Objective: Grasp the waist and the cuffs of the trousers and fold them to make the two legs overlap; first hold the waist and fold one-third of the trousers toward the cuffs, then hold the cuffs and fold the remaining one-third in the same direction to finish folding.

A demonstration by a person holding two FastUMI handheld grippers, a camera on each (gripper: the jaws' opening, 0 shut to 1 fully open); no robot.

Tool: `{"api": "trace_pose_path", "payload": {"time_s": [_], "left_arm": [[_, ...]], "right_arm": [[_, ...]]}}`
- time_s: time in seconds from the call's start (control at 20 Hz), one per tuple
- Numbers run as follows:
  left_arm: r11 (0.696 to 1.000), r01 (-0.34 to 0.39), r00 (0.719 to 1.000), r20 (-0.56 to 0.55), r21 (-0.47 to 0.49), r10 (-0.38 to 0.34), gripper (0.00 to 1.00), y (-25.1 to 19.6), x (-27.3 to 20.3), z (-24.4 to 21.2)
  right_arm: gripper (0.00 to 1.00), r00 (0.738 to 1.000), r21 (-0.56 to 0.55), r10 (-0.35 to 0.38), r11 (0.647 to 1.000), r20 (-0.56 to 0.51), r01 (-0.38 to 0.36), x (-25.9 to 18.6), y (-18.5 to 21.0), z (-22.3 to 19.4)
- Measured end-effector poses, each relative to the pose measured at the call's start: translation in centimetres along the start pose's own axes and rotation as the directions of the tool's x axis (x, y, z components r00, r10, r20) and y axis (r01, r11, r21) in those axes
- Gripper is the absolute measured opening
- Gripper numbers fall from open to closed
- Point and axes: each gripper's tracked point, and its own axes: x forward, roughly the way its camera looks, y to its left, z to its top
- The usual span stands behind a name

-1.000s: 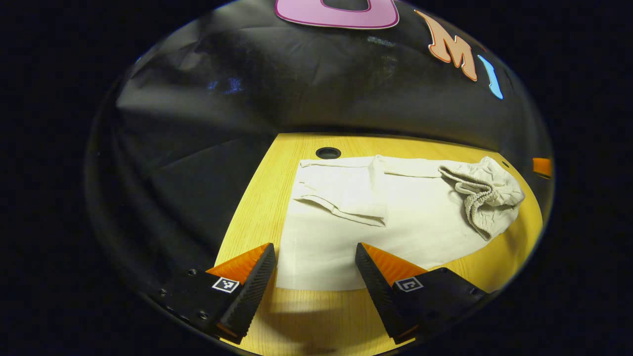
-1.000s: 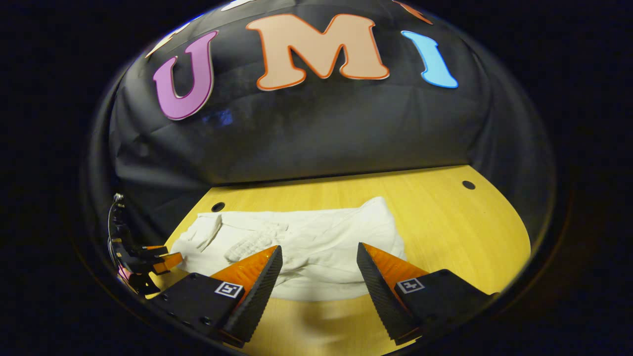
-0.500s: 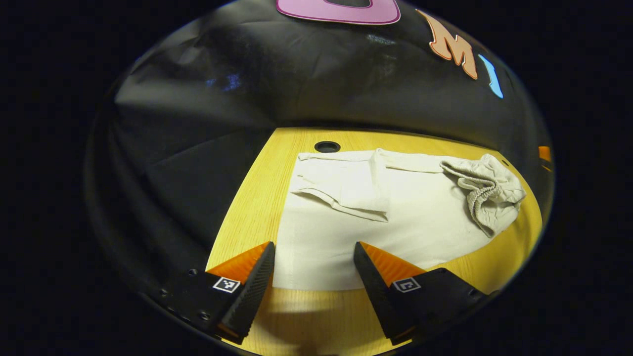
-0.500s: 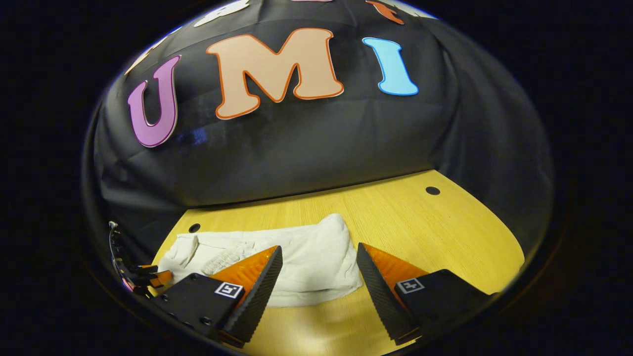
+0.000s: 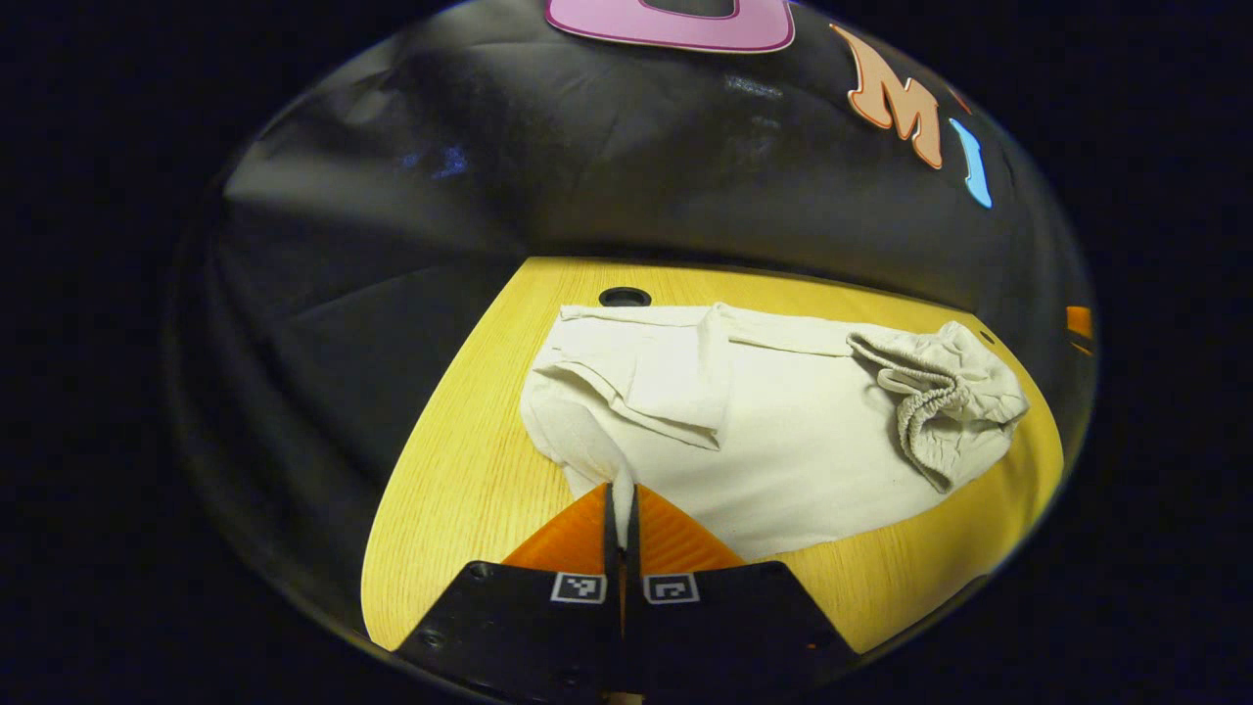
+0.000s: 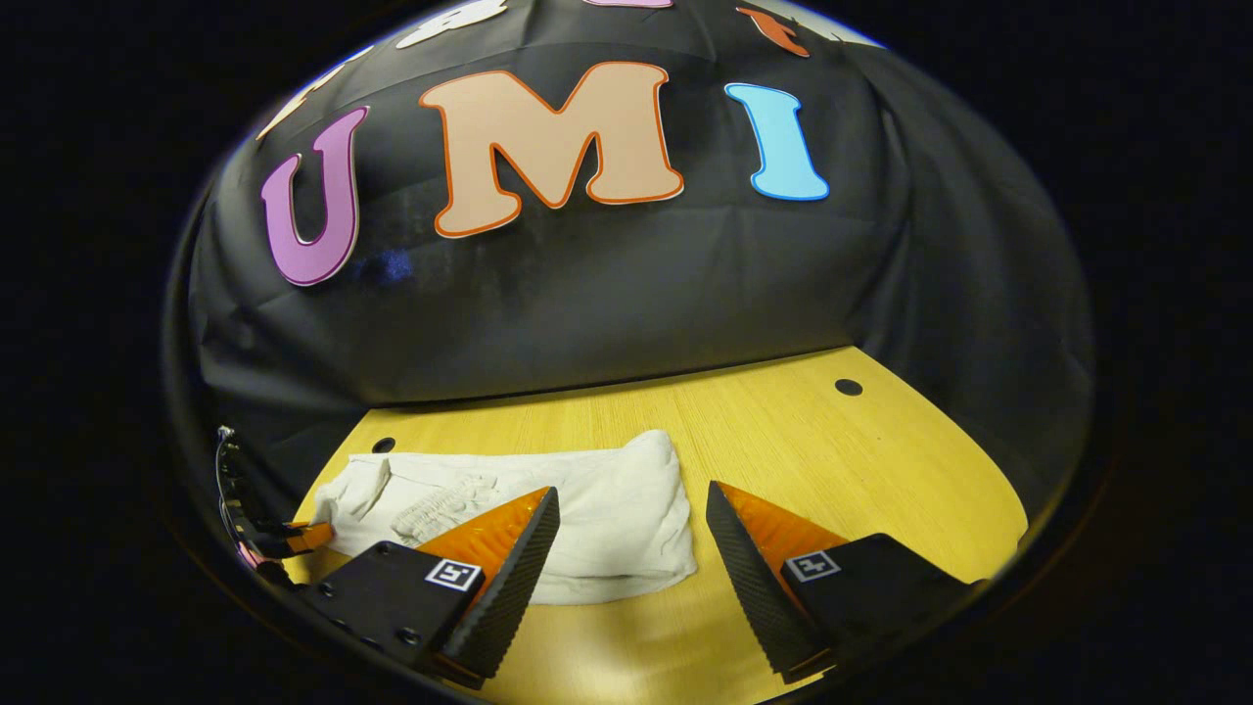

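Wooden table (image 5: 460, 470) — trousers (image 5: 783, 441) flat | left gripper (image 5: 622, 509) pinching cuff

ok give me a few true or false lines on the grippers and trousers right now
1. The left hand-held gripper is shut on an edge of the trousers. True.
2. The right hand-held gripper is shut on the waist. False: its jaws stand open, holding nothing, with the trousers on the table beyond them.
3. The trousers lie on a wooden table. True.
4. The elastic waistband lies flat and spread. False: it is bunched up and folded over at the right end in the left gripper view.
5. The trousers hang over the table's edge. False: they lie wholly on the tabletop in the right gripper view.
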Motion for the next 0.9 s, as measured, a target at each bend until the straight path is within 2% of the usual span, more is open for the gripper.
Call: {"api": "trace_pose_path", "payload": {"time_s": [0.1, 0.15, 0.3, 0.55, 0.75, 0.8, 0.85, 0.9], "left_arm": [[1.0, -0.021, 1.0, -0.004, 0.002, 0.021, 0.0, 0.1, 0.3, 0.0], [1.0, -0.024, 1.0, -0.004, 0.0, 0.024, 0.0, 0.0, 0.3, 0.0], [1.0, -0.019, 1.0, -0.014, -0.024, 0.018, 0.0, -0.5, 0.0, 0.1], [0.986, 0.009, 0.999, 0.044, -0.167, -0.002, 0.0, -3.0, -1.3, 3.3], [0.964, 0.072, 0.985, 0.168, -0.255, -0.029, 0.0, -8.6, -3.7, 9.0], [0.958, 0.095, 0.979, 0.202, -0.271, -0.04, 0.0, -10.5, -4.3, 10.6], [0.953, 0.119, 0.971, 0.234, -0.28, -0.052, 0.0, -12.5, -4.7, 12.2], [0.949, 0.138, 0.963, 0.261, -0.283, -0.062, 0.0, -14.4, -5.0, 13.5]], "right_arm": [[0.97, 1.0, -0.01, 0.002, 1.0, 0.004, -0.002, -0.5, -0.5, 0.3], [0.92, 1.0, -0.015, 0.005, 1.0, 0.007, -0.005, -0.7, -0.8, 0.3], [0.92, 1.0, -0.024, 0.014, 1.0, 0.014, -0.014, -1.3, -2.1, 0.7], [0.97, 0.998, 0.005, 0.059, 0.998, 0.016, -0.059, -1.0, -4.3, 0.4], [0.97, 0.989, 0.005, 0.15, 0.989, 0.004, -0.15, -0.4, -6.3, 0.7], [0.92, 0.984, -0.001, 0.176, 0.984, 0.004, -0.176, -0.3, -6.9, 1.0], [0.97, 0.98, -0.007, 0.2, 0.98, 0.008, -0.2, -0.1, -7.4, 1.4], [0.97, 0.974, -0.009, 0.224, 0.974, 0.008, -0.224, 0.0, -8.1, 1.8]]}}
